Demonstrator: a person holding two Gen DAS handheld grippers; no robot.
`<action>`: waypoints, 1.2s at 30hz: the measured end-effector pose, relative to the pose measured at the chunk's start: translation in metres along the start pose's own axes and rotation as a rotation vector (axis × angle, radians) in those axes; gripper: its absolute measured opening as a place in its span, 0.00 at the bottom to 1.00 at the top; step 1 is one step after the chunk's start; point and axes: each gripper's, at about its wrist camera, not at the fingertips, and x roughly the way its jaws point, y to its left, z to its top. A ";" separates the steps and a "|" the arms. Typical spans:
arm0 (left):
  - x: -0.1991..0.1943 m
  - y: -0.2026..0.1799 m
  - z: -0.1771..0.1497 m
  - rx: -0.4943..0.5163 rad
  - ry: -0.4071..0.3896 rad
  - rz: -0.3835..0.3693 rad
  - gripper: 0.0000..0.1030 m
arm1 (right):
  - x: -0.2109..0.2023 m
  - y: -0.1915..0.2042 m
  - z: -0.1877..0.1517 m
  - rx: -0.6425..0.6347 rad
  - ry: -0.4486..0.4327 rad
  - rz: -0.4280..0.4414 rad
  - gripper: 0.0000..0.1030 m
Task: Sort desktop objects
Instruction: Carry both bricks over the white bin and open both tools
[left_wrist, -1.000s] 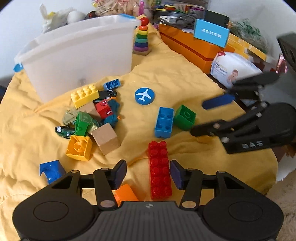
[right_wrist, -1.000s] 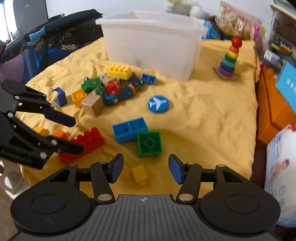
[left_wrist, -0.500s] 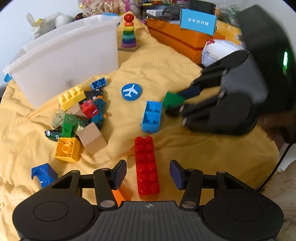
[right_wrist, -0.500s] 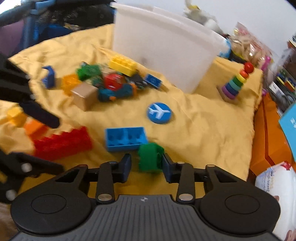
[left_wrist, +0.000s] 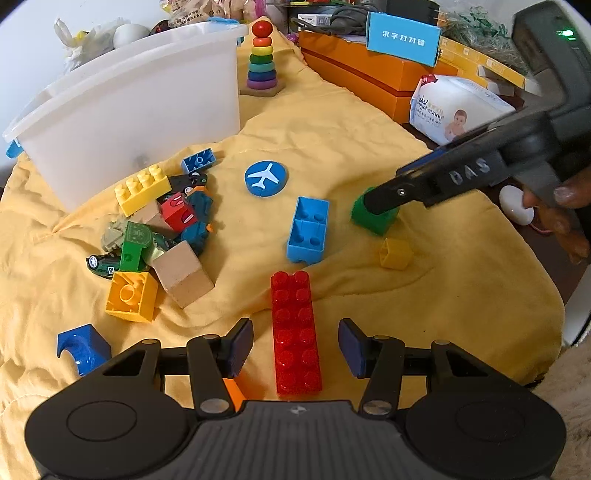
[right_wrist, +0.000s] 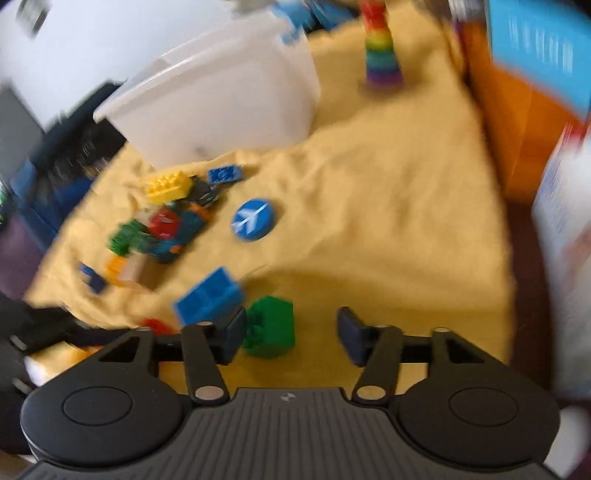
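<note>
The right gripper (right_wrist: 291, 334) was squeezing the green block (right_wrist: 271, 330) a moment ago; now it is wide open, and the block sits loose by its left finger, near the blue brick (right_wrist: 208, 297). The grab slipped. The left gripper (left_wrist: 295, 345) waits wide open over the red brick (left_wrist: 295, 332).

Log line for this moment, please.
left gripper: open, red brick between fingers | right gripper: open around green block

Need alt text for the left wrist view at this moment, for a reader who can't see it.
The open left gripper straddles a long red brick on a yellow cloth. Ahead, the right gripper reaches a green block beside a blue brick; a white bin stands behind a toy pile.
</note>
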 end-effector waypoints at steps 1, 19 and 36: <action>0.001 0.000 0.000 0.000 0.003 0.000 0.53 | -0.004 0.007 0.000 -0.061 -0.005 -0.024 0.57; -0.065 0.058 0.072 -0.124 -0.224 0.049 0.27 | -0.018 0.033 0.035 -0.241 -0.061 -0.046 0.33; -0.006 0.176 0.178 -0.260 -0.295 0.203 0.35 | 0.021 0.077 0.198 -0.273 -0.329 -0.105 0.35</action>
